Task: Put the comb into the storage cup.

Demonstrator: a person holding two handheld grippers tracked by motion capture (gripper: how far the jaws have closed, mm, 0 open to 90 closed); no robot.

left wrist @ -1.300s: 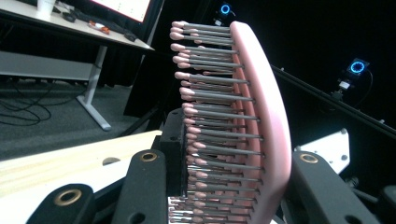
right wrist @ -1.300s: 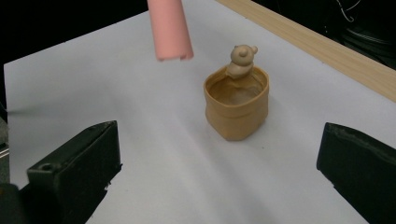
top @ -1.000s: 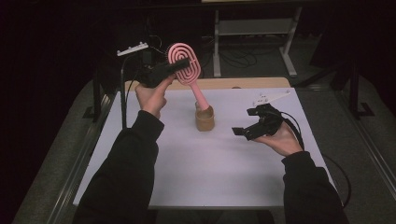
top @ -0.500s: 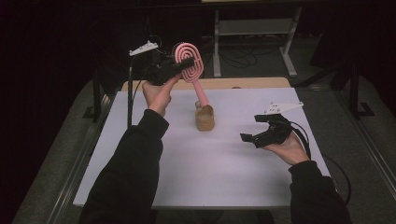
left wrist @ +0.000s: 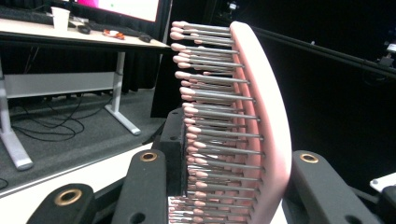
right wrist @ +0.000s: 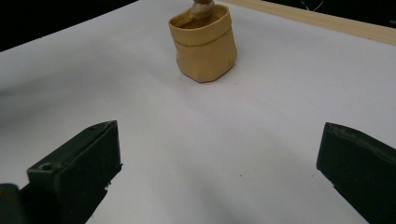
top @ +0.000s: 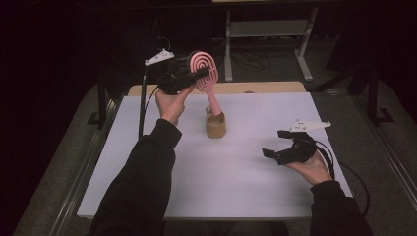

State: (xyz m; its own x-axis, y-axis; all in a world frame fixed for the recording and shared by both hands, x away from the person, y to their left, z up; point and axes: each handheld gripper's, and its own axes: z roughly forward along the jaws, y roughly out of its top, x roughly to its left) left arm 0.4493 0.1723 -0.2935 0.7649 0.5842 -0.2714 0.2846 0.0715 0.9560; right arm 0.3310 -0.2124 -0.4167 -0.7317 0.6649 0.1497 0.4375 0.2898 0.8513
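On the left, the left gripper (top: 196, 76) was clamped on the oval head of the pink plastic hairbrush (top: 205, 73), one jaw pressed in among the bristles and the other against the smooth back. The brush stood tilted, its handle end down in the small tan paper-like pouch (top: 216, 126) near the middle of the white counter (top: 236, 187), so it seemed the high grip was meant for steering the handle into that pouch. Off to the right, the right gripper (top: 282, 147) rested low with its jaws wide apart, holding nothing and pointing at the pouch, apparently ready to steady it.
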